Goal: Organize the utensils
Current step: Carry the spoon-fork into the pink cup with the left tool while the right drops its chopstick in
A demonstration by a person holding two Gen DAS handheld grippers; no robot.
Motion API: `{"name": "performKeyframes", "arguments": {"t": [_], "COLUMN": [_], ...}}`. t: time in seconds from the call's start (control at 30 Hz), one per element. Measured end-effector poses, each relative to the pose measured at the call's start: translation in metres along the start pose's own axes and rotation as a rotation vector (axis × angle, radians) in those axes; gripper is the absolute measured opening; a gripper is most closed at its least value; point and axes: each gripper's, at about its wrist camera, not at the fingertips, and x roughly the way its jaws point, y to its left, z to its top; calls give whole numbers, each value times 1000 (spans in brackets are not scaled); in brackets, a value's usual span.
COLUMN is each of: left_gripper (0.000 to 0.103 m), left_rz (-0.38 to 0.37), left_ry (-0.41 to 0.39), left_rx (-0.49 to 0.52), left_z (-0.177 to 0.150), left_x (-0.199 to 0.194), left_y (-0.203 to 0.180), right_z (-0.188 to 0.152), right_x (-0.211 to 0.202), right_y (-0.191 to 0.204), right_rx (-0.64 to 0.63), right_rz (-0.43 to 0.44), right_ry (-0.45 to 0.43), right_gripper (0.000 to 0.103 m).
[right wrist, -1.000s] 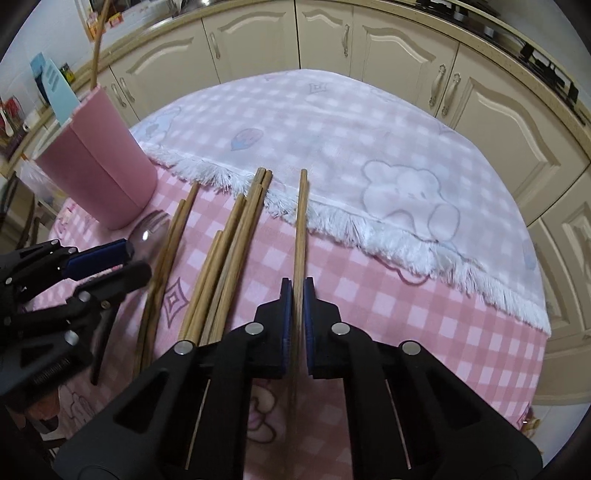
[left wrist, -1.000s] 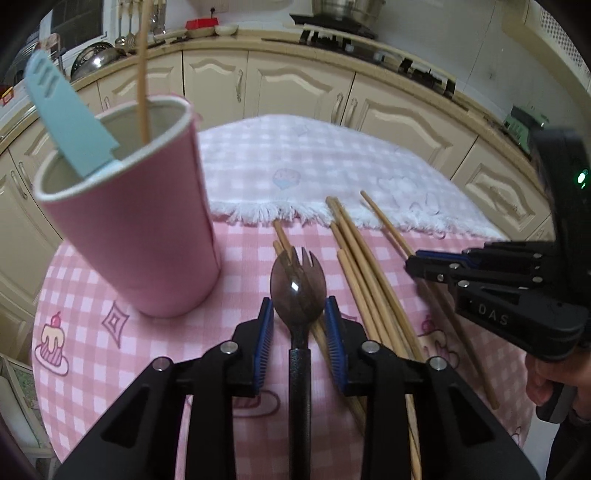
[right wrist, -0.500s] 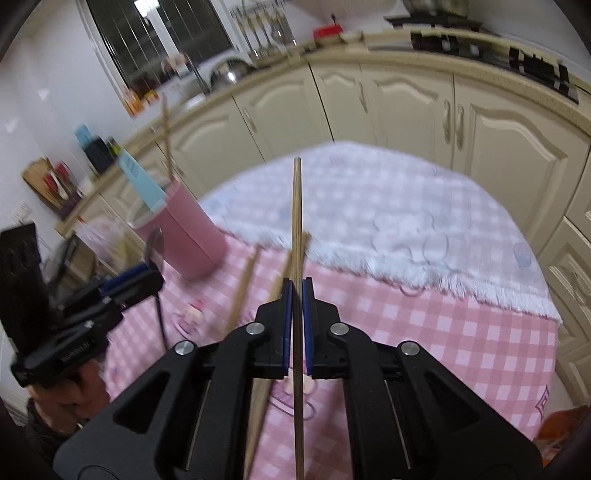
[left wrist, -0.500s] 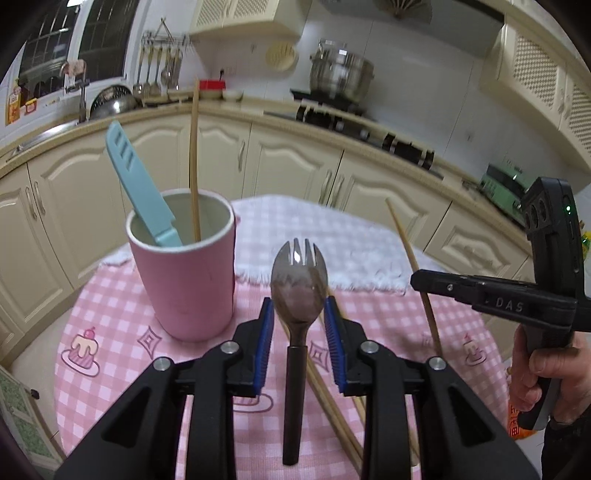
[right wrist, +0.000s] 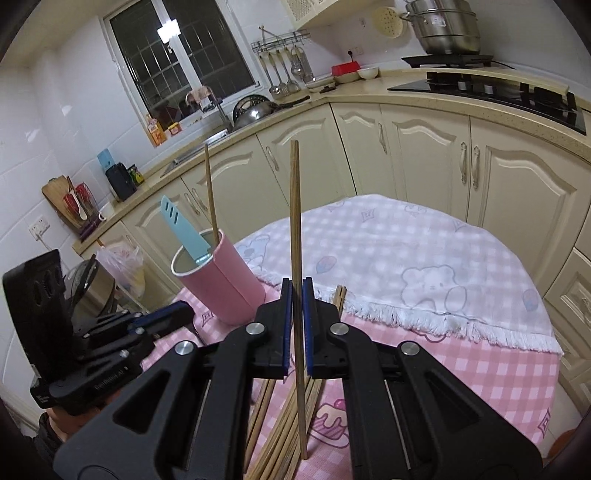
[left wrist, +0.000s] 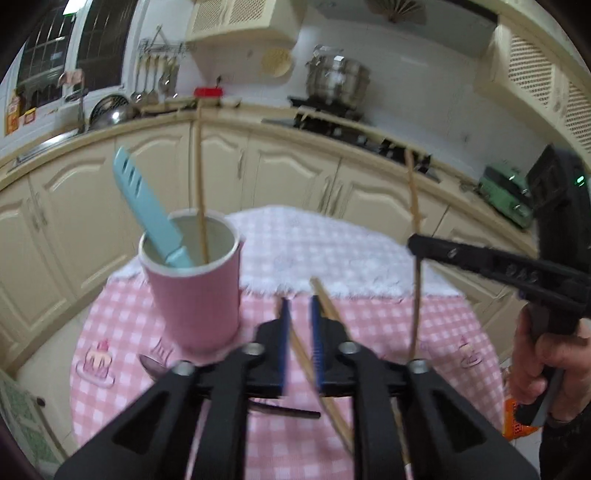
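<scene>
The chopstick [right wrist: 295,236] stands upright in the right gripper [right wrist: 295,325], clenched between its blue pads, its lower end hanging just above the loose chopsticks [right wrist: 284,417] that lie bundled on the pink checked tablecloth [right wrist: 480,373]. From the left wrist view, that same gripper reaches in from the right, held in a person's hand [left wrist: 546,362]. The left gripper [left wrist: 297,343] is close by, its jaws closing with nothing pressed between them; only a chopstick lying on the table shows through the gap. Under it, on the cloth, lies a spork [left wrist: 155,365], its dark handle running off beneath the gripper body. Just past the two grippers stands the pink cup [left wrist: 195,291], holding a light-blue knife [left wrist: 147,210] that leans to the left and one thin stick [left wrist: 201,184] that stands nearly straight. Behind the cup a white fringed cloth [right wrist: 406,254] covers the far half of the table. Further off run cream cabinets [right wrist: 424,147], the counter, and a steel pot [right wrist: 443,26] on the stove.
</scene>
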Motion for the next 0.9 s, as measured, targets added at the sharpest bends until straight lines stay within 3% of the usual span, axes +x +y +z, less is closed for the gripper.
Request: {"name": "performKeyframes", "arguments": {"t": [0.03, 0.1, 0.17, 0.37, 0.57, 0.73, 0.8, 0.83, 0.9], "left_gripper": [30, 37, 56, 68, 68, 67, 50, 33, 25], "left_rz": [26, 72, 140, 332, 362, 325, 278, 267, 240], "left_ry": [11, 26, 28, 93, 181, 158, 161, 169, 171], "left_rx": [-9, -47, -111, -310, -392, -401, -387, -377, -360], "left_z": [-6, -15, -28, -62, -80, -70, -65, -62, -59], "left_x": [1, 0, -4, -15, 2, 18, 24, 28, 34], "left_y": [2, 10, 21, 61, 80, 86, 86, 85, 83], "right_z": [-2, -5, -9, -16, -17, -18, -18, -17, -17], "right_x": [1, 4, 7, 16, 22, 21, 21, 20, 19], "right_y": [0, -1, -2, -6, -5, -5, -7, -9, -12], "right_rx": [1, 4, 4, 11, 6, 7, 10, 12, 18], "right_rz": [1, 2, 0, 6, 15, 8, 4, 2, -2], "right_ry": [7, 23, 36, 67, 84, 82, 81, 80, 79], "right_gripper": [6, 6, 6, 6, 6, 6, 6, 6, 6]}}
